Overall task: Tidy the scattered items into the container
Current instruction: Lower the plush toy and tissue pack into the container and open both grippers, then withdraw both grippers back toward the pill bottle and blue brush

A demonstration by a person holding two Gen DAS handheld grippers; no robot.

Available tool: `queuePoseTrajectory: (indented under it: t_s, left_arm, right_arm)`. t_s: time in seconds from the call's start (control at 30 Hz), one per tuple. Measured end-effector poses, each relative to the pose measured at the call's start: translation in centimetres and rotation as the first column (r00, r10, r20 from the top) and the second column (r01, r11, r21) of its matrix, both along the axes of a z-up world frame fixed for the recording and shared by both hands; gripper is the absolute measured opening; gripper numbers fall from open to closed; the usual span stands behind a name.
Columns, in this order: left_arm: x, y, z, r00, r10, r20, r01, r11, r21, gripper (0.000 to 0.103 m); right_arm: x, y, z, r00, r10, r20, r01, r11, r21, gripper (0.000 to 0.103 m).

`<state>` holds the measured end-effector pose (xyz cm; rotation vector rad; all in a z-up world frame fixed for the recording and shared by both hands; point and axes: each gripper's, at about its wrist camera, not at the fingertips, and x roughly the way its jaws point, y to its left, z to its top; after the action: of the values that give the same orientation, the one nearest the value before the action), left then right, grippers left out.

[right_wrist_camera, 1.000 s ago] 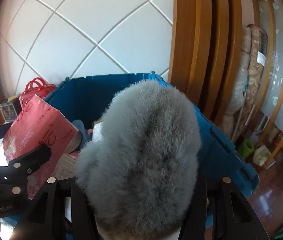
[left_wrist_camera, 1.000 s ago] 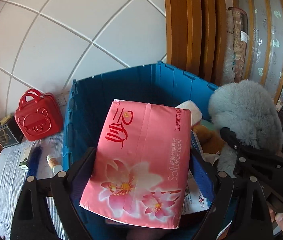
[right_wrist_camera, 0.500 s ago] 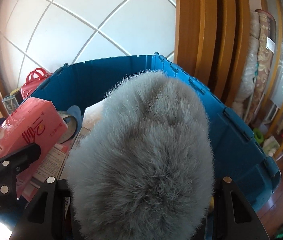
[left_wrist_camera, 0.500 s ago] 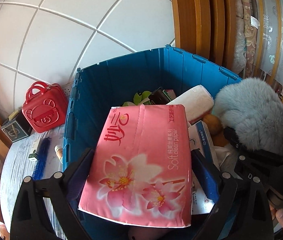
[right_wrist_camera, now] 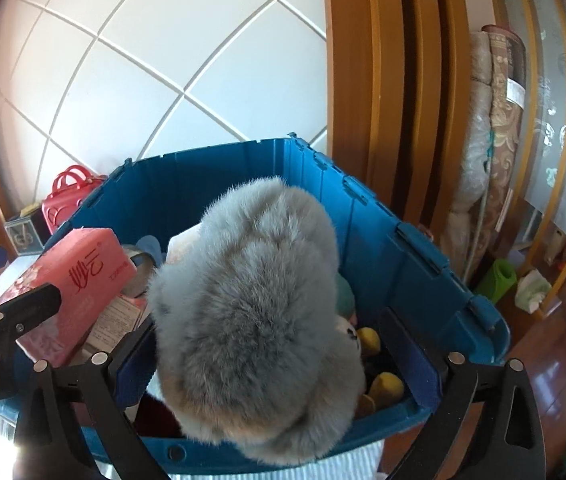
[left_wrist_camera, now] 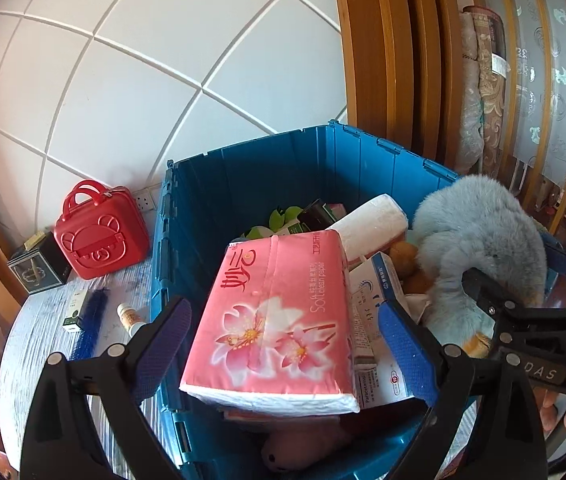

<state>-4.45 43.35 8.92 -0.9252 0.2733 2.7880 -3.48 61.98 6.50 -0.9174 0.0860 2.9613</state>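
A blue plastic crate (left_wrist_camera: 251,184) (right_wrist_camera: 395,248) holds several items. A pink tissue pack (left_wrist_camera: 279,316) (right_wrist_camera: 79,276) lies on top of them in the crate. My left gripper (left_wrist_camera: 283,328) is open, its blue-padded fingers (left_wrist_camera: 163,332) standing apart on either side of the pack. A grey furry plush toy (right_wrist_camera: 251,304) (left_wrist_camera: 479,232) sits in the crate's right side. My right gripper (right_wrist_camera: 279,360) is open around it, with gaps between its pads (right_wrist_camera: 407,356) and the fur.
On the table left of the crate stand a red bear-face case (left_wrist_camera: 99,232), a dark box (left_wrist_camera: 39,268), a blue brush (left_wrist_camera: 91,312), a small carton (left_wrist_camera: 75,312) and a small bottle (left_wrist_camera: 129,316). Wooden door frame (right_wrist_camera: 383,80) and rolled rugs (right_wrist_camera: 491,128) stand behind.
Both grippers lowered their loads into the crate and opened. The tissue pack and the grey plush now rest on the crate's contents, free of the fingers.
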Motion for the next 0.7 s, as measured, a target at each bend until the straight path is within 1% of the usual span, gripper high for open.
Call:
queuePoseTrajectory:
  t_s: [0.13,0.4,0.57,0.7]
  left_arm:
    - [1.7,-0.2,0.2,1.0,-0.014,-0.017,0.015,1.0,0.019,0.096]
    - [4.0,-1.0,0.1,0.999,-0.03,-0.018,0.031,0.999,0.045,0.096]
    - [5.1,-2.4,0.3,0.999,-0.042,-0.027,0.044,0.997,0.058,0.096]
    - [6.2,-4.2,0.5,0.997,-0.062,-0.04,0.065,0.996,0.067,0.096]
  right_arm:
    - [2.0,0.2,0.4,1.0,-0.001,0.001,0.001,1.0,0.019,0.103]
    - [5.0,-0.4,0.7,1.0,0.013,-0.003,-0.013,1.0,0.028,0.103]
    - [6.1,-1.7,1.0,1.0,0.006,-0.006,-0.006,1.0,0.029,0.103]
    - [7.1,-3.4,1.4,1.0,-0.012,-0.014,0.012,0.999,0.035,0.103]
